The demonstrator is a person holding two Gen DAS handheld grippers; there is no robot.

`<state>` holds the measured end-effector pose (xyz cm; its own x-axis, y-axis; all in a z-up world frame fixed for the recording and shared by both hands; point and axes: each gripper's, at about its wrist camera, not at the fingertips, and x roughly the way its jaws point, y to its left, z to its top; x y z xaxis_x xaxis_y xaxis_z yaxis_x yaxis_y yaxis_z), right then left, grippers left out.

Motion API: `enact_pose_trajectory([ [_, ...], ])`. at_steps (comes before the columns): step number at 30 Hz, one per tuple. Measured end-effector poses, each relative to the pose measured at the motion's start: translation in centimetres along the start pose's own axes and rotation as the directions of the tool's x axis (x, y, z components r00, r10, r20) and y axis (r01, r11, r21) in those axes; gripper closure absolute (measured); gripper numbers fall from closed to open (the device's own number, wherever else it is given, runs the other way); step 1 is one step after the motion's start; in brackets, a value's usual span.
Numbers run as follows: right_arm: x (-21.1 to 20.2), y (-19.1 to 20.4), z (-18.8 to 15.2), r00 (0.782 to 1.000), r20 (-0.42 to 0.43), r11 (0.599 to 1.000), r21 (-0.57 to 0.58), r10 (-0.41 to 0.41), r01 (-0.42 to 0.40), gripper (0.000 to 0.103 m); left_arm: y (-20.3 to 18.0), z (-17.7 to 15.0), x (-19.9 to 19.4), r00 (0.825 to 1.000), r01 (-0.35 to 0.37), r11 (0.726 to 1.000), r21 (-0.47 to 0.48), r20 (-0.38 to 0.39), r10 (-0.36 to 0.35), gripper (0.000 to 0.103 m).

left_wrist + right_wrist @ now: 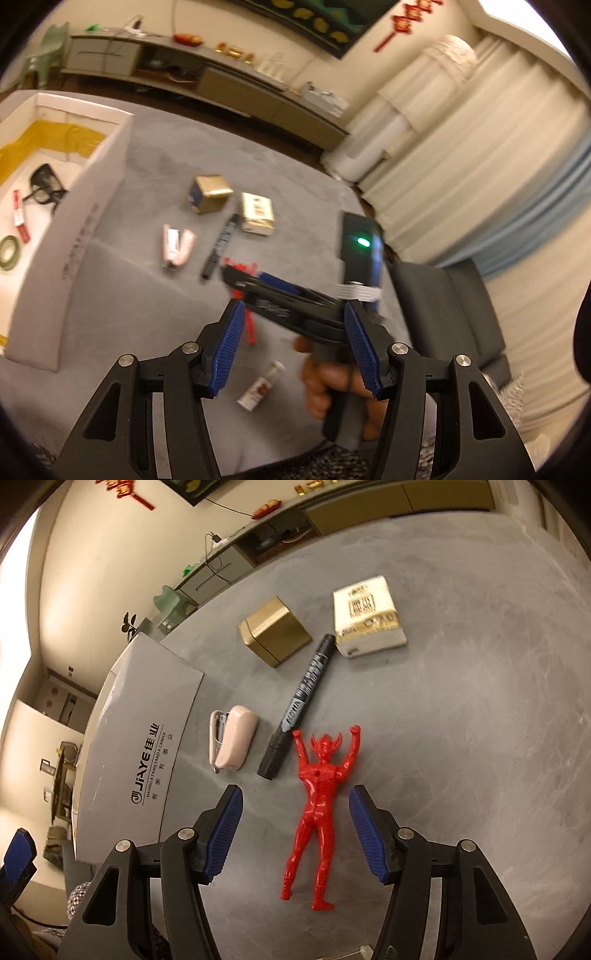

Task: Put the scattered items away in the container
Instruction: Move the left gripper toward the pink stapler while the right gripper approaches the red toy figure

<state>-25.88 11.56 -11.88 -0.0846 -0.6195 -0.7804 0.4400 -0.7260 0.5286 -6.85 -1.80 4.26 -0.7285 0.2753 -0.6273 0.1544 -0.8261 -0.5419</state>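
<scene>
Blue-padded fingers of the right claw [295,834] are seen spread wide, nothing being held; between them, on the grey bench [461,720], a red figure [319,805] lies flat with both arms raised, its torso level with the fingertips and untouched by either pad. Just beyond its raised arms a black marker [297,705] is laid slantwise, and a pink stapler [232,738] rests to the left of that marker. Farther out, a gold box [275,631] and a white-and-gold packet [367,616] are seen side by side, apart from each other. At the left edge the printed wall of the white container [147,746] is visible.

From the left wrist view, the left claw [295,347] is likewise shown wide open and empty, held above the bench, with the right tool and the hand [332,384] gripping it in front. A small vial [260,386] lies near on the bench. Inside the container [92,177] black-framed glasses [44,184], a red-and-white strip [20,216] and a green tape roll [7,251] are already found.

Progress is judged partial: three items lie in the container, while six remain scattered on the bench. The open right claw astride the figure suggests that this item is being addressed.
</scene>
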Motion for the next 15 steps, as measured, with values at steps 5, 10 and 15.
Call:
enact_pose_trajectory([
  [5,0.3,-0.2,-0.1,1.000,-0.003,1.000,-0.006,-0.011,0.011,0.042,1.1,0.7,0.2,0.999,-0.038,0.999,-0.013,0.020,0.038,0.044],
  [10,0.1,-0.3,-0.1,0.998,0.026,0.998,-0.022,-0.058,0.059,0.042,1.1,1.0,0.4,0.997,-0.069,0.997,0.027,0.047,0.067,0.044],
  [15,-0.3,0.4,-0.1,0.987,0.084,0.986,-0.085,-0.137,0.145,0.042,1.3,0.7,2.8,0.994,-0.112,0.989,0.099,-0.008,0.113,0.044],
])
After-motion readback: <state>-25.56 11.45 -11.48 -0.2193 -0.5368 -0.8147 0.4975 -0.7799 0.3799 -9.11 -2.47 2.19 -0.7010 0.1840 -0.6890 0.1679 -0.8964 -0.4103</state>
